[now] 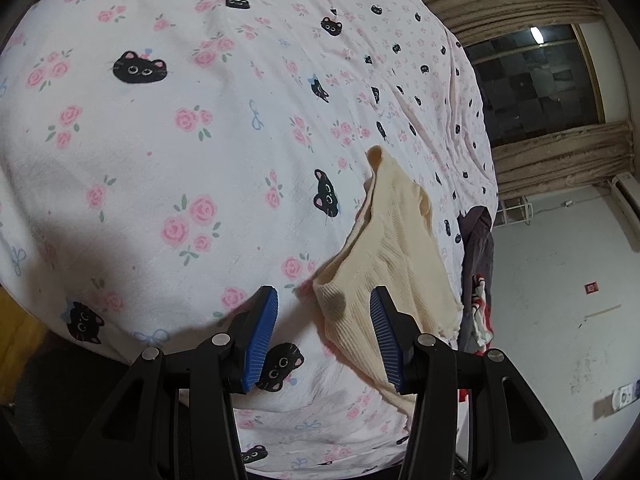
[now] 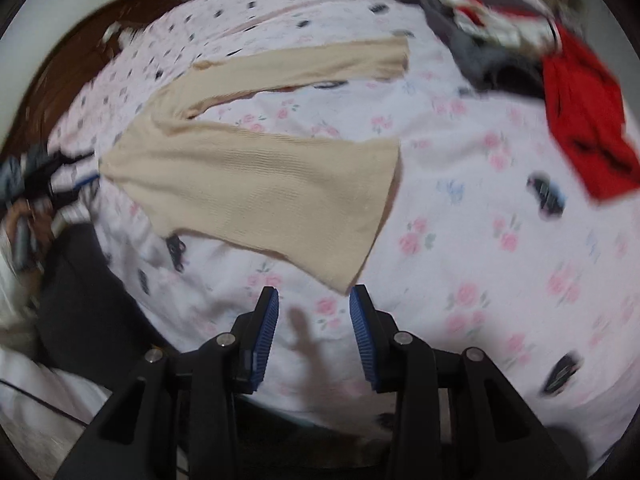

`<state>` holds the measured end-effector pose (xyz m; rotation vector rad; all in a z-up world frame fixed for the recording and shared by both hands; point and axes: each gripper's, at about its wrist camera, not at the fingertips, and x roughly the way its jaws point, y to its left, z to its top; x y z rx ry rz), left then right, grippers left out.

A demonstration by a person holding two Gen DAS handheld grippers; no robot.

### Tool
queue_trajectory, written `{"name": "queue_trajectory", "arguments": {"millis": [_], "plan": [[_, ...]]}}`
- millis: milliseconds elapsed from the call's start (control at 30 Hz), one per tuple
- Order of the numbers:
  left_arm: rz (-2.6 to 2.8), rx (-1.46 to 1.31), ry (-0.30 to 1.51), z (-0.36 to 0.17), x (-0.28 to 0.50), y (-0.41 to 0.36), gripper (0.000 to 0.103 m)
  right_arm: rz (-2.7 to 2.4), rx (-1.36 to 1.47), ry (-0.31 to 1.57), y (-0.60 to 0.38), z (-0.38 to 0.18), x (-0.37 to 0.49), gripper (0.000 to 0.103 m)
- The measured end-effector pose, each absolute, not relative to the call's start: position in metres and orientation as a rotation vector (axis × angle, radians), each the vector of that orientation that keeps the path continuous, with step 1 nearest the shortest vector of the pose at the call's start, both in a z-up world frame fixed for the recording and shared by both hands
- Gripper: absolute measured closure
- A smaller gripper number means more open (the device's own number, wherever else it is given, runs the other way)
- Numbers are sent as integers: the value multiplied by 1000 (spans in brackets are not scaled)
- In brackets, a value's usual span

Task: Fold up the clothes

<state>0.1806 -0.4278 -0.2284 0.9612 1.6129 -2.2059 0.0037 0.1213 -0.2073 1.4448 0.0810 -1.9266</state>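
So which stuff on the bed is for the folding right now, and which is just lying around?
For the folding:
- cream ribbed top, spread flat on the bed
- left gripper, open, a corner of the top between its fingers
- right gripper, open, at the top's near corner

Just lying around:
- red garment
- dark grey clothes
- cat-and-rose bedsheet underneath

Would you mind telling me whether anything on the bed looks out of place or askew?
Yes: the cream ribbed top lies unfolded and skewed, one sleeve stretched out, its hem rumpled. Beyond it, red and dark clothes sit heaped at the bed's edge.
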Motion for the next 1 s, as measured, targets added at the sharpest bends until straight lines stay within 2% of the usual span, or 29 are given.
{"name": "queue_trajectory", "arguments": {"millis": [200,500,633,800,933,1000], "plan": [[-2214,945,1650,-231,175,-426,60,-1793,1567,-489,154,-235,-5,63],[-2229,941,1654,-235,163,-423,60,-1618,1583,-1092,200,-273,-19,63],[-2235,949,1650,-235,160,-421,61,-1571,1557,-1213,208,-278,-23,63],[-2228,948,1656,-236,161,-420,61,-1535,1588,-1278,204,-291,-24,63],[-2237,967,1630,-233,164,-419,61,-1538,1605,-1260,201,-293,-24,63],[-2284,1009,1533,-224,164,-417,61,-1608,1612,-1148,197,-282,-26,63]]}}
